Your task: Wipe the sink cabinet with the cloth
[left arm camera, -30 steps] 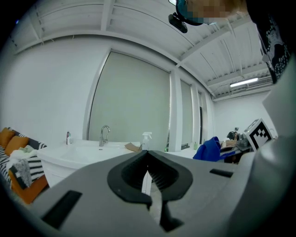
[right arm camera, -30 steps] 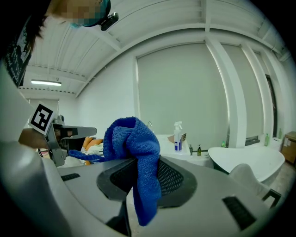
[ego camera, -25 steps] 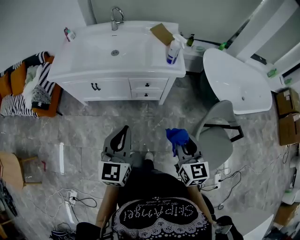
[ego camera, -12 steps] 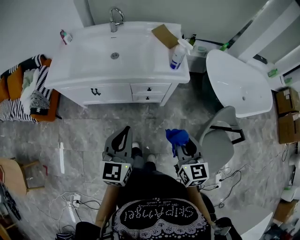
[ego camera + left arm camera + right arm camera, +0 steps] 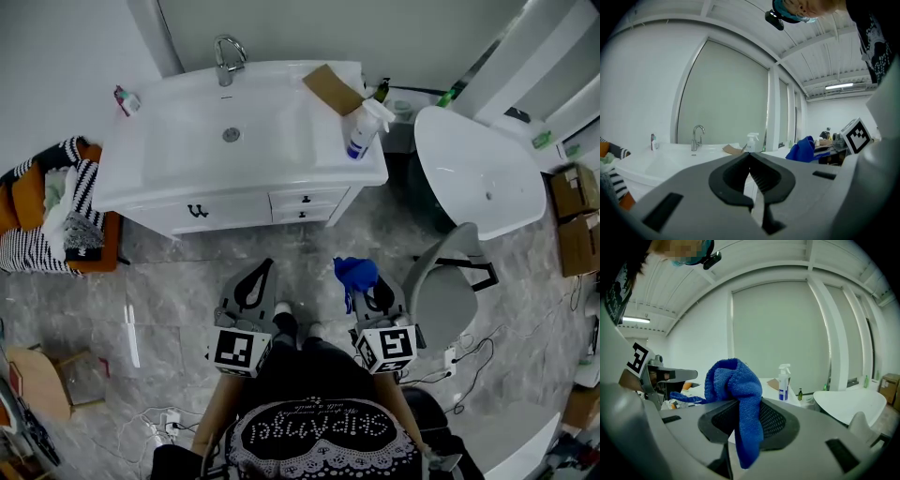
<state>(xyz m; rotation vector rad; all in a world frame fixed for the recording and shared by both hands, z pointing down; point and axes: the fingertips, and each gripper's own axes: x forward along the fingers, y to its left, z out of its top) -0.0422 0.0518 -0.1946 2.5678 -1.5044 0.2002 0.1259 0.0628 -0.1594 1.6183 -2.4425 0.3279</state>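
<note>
A white sink cabinet [image 5: 239,204] stands against the far wall, with a basin [image 5: 220,127], a chrome tap [image 5: 225,56] and dark drawer pulls. A blue cloth [image 5: 355,273] sticks out of my right gripper [image 5: 367,286], whose jaws are shut on it; in the right gripper view the blue cloth [image 5: 737,401] hangs folded between them. My left gripper [image 5: 259,279] is shut with nothing in it, its tips meeting in the left gripper view [image 5: 749,157]. Both grippers hover over the floor, well short of the cabinet front.
A white spray bottle [image 5: 364,127] and a brown cardboard piece [image 5: 333,88] sit on the countertop's right end. A white bathtub [image 5: 478,169] and a grey chair [image 5: 441,281] lie to the right. A striped pile on an orange seat [image 5: 56,211] is at the left. Cables cross the grey tiled floor.
The cabinet has grown larger and slid lower in the head view, so I have come closer to it. Both grippers keep their pose, the cloth still held in the right.
</note>
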